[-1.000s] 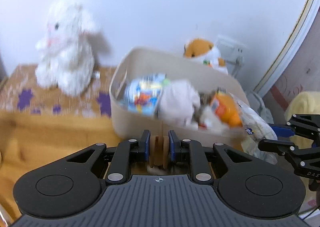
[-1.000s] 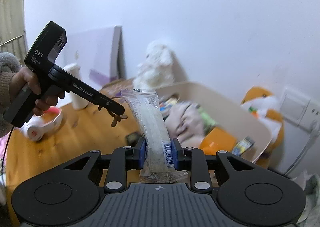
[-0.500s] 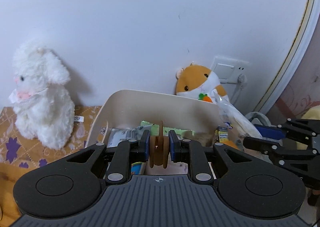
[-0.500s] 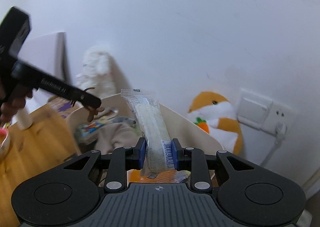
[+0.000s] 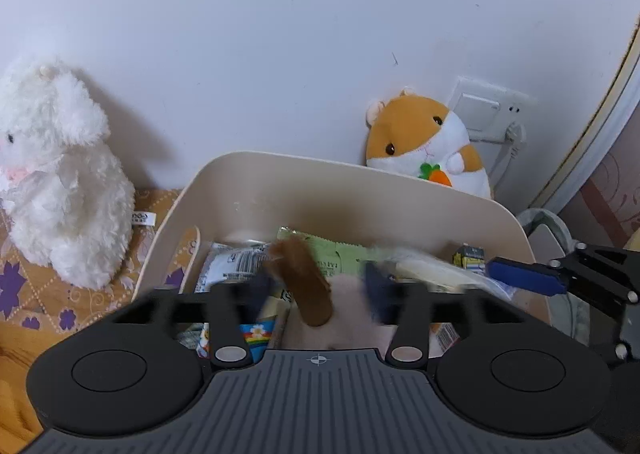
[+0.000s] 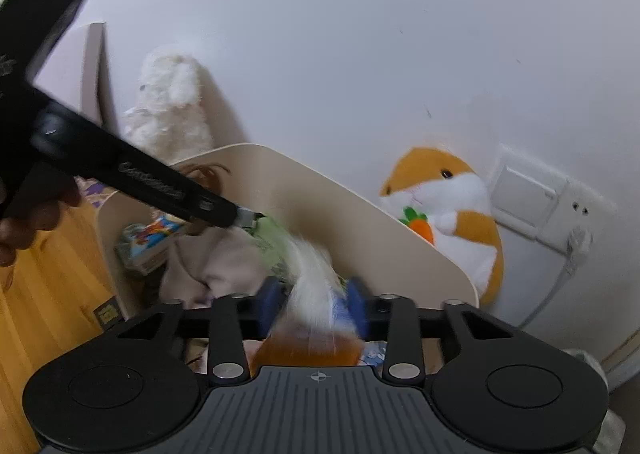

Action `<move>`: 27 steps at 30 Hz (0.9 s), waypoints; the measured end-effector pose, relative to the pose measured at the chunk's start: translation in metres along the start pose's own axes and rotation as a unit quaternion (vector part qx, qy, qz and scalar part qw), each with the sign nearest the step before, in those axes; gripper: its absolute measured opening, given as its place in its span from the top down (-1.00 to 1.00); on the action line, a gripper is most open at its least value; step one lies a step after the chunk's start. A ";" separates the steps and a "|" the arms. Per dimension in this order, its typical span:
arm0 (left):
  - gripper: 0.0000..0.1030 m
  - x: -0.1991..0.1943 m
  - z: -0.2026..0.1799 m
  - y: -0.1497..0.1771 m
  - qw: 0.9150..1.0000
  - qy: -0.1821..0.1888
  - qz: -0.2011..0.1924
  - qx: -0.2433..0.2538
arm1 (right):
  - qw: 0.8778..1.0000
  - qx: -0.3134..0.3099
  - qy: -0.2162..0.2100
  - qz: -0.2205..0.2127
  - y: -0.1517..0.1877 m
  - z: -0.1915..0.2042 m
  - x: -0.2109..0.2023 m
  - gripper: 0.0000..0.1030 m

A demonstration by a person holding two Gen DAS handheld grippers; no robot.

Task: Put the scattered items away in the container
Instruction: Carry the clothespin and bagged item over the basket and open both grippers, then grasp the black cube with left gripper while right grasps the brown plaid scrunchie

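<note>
Both loads let go over the cream bin

Left wrist view: left gripper [image 5: 316, 288] jaws just sprung wide, brown hair tie [image 5: 302, 280] loose between them, tipping onto the packets in the cream bin [image 5: 320, 174]. Right wrist view: right gripper [image 6: 314, 304] likewise just parted, clear wrapped packet [image 6: 314, 286] blurred, slipping free between the blue pads toward the bin [image 6: 360, 210]. Probably two fewer strays left outside.

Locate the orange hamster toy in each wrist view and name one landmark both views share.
Left wrist: the hamster toy sits right of centre, behind the bin's far wall.
Right wrist: the hamster toy is at mid-right, beside the wall socket.
Shared landmark: the cream bin.
</note>
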State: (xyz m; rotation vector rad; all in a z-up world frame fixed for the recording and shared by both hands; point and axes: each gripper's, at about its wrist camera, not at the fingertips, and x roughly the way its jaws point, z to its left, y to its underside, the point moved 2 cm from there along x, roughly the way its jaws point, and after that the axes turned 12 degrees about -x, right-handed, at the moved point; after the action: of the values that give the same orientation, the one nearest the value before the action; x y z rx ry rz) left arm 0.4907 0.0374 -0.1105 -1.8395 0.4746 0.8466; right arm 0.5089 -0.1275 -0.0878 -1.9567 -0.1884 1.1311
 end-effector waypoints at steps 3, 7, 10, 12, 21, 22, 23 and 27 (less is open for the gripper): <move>-0.46 -0.005 0.002 -0.001 1.000 -0.001 -0.017 -0.005 | 1.000 -0.028 0.001 -0.008 0.000 0.010 -0.007 -0.35; -0.48 -0.009 0.008 -0.003 1.000 0.014 -0.008 -0.010 | 0.999 -0.035 0.013 -0.030 0.001 0.019 -0.022 -0.63; -0.50 -0.015 0.013 -0.002 1.000 0.014 -0.011 0.005 | 0.998 -0.021 0.016 -0.051 0.000 0.023 -0.034 -0.86; -0.50 -0.020 0.018 0.001 1.000 0.018 -0.010 0.015 | 0.998 -0.016 0.020 -0.064 -0.001 0.029 -0.042 -0.93; -0.52 -0.057 0.045 0.020 0.996 0.049 -0.002 0.071 | 0.995 0.008 0.009 -0.099 0.002 0.061 -0.076 -0.98; -0.53 -0.060 0.050 0.023 0.996 0.051 0.003 0.076 | 0.995 0.006 0.003 -0.099 0.003 0.066 -0.078 -0.98; -0.53 -0.062 0.054 0.026 0.995 0.052 0.009 0.081 | 0.995 0.003 -0.003 -0.097 0.005 0.072 -0.080 -0.98; -0.53 -0.064 0.071 0.041 0.993 0.044 0.038 0.104 | 0.996 -0.011 -0.021 -0.084 0.011 0.095 -0.081 -0.98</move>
State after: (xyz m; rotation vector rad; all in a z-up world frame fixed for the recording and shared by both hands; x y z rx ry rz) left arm 0.3965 0.0814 -0.1071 -1.6798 0.6665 0.7400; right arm 0.3857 -0.1184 -0.0667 -1.8973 -0.3826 1.0643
